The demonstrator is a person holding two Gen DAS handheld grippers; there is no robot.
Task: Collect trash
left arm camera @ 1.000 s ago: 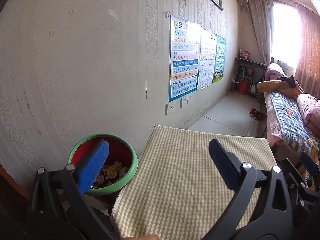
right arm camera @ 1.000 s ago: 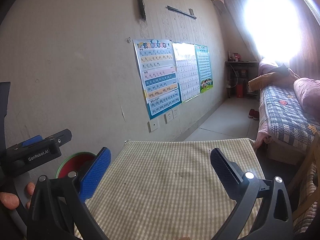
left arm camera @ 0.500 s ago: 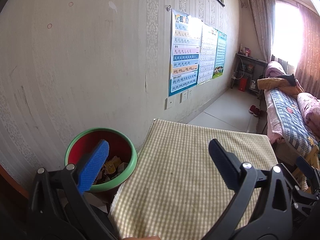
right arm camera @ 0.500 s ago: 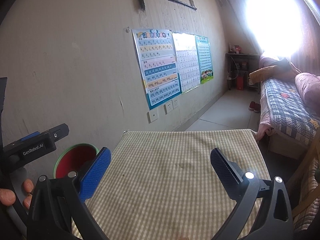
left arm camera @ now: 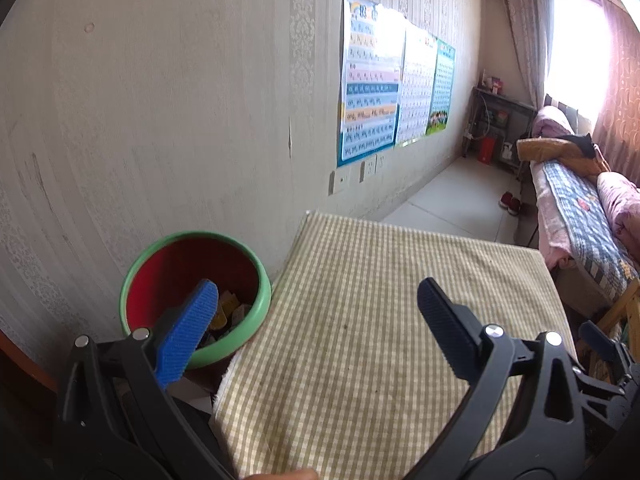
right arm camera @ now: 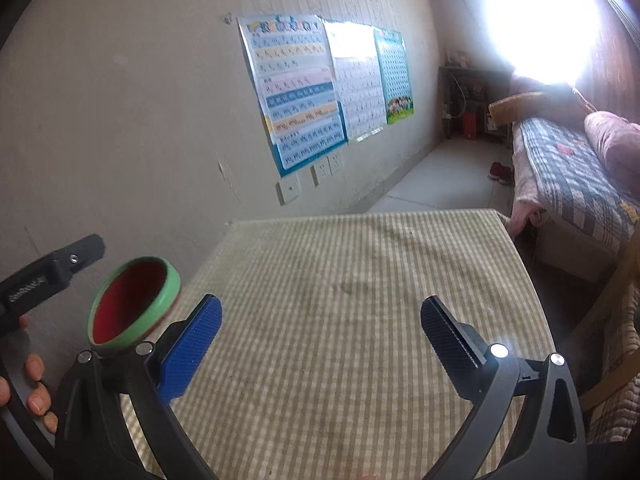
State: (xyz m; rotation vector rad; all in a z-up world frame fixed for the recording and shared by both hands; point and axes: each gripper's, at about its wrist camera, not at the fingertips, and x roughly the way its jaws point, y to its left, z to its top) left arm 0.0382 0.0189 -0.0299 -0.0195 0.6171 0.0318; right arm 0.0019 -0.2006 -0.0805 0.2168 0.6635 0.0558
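- The left gripper (left arm camera: 316,320) hangs above the near part of a table covered in a green-and-cream checked cloth (left arm camera: 384,320), its jaws spread wide with nothing between them.
- Its blue-padded finger (left arm camera: 188,332) overlaps the rim of a bin (left arm camera: 260,300), green outside and red inside, which stands off the table's left edge, to this gripper's front left and against the wall.
- Down in the bin, just past that blue pad, lies the trash (left arm camera: 232,308): crumpled yellow and pale scraps, partly hidden by the finger.
- The right gripper (right arm camera: 320,332) is likewise gaping and holds nothing, poised over the checked cloth (right arm camera: 360,288) with bare cloth ahead of it.
- From this gripper the bin (right arm camera: 164,300) sits to the front left, beyond its blue pad; what lies inside cannot be made out here.
- At its far left, the body of the left gripper (right arm camera: 44,276) shows, held by a hand (right arm camera: 32,384) whose fingertips curl around the handle.
- Posters (left arm camera: 376,80) hang on the wall ahead and left of both grippers; a bed (right arm camera: 572,168) lies ahead to the right.
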